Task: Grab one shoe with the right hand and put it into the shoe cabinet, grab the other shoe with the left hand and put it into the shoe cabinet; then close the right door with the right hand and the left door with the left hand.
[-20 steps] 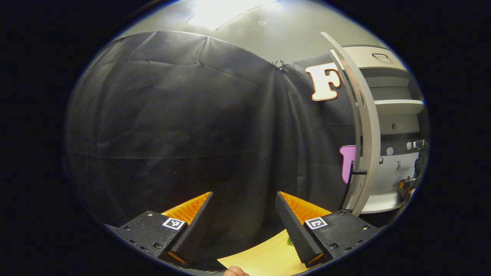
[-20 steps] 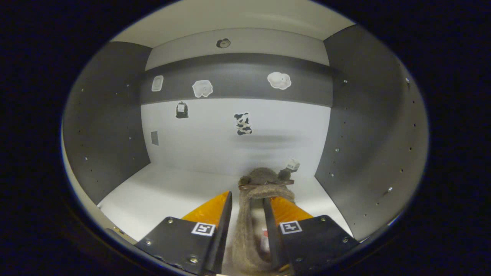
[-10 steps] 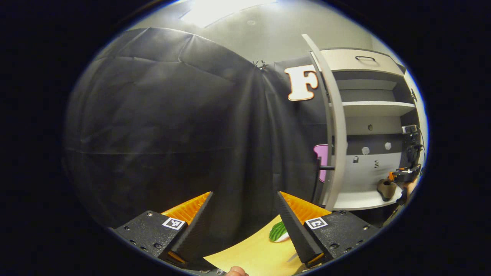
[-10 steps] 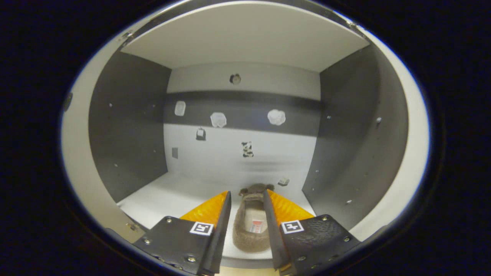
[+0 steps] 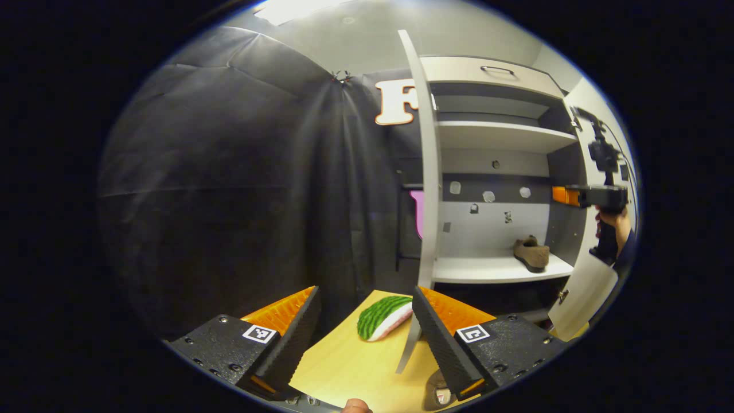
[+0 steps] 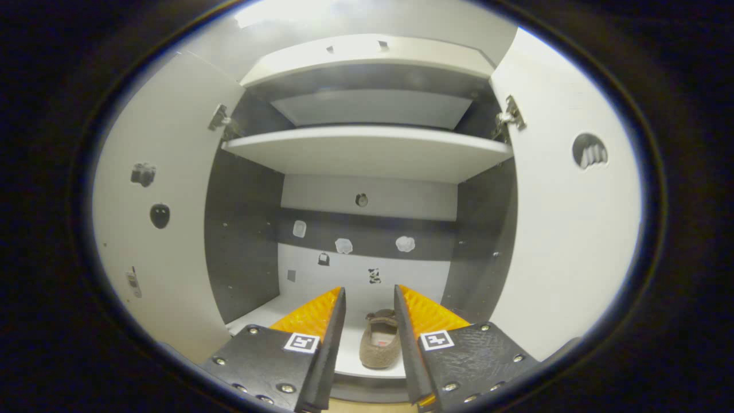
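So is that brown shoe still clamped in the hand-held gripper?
No, the brown shoe lies on the cabinet shelf, beyond the open right hand-held gripper.

A green-and-white watermelon-slice object (image 5: pixel 383 317) lies on a light wooden table (image 5: pixel 350 367).

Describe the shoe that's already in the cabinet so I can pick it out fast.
Find the white cabinet with both doors open. On its lower shelf, toward the right wall, lies a brown fuzzy slipper. It is the sole thing on that shelf; the other shoe is on the wooden table.
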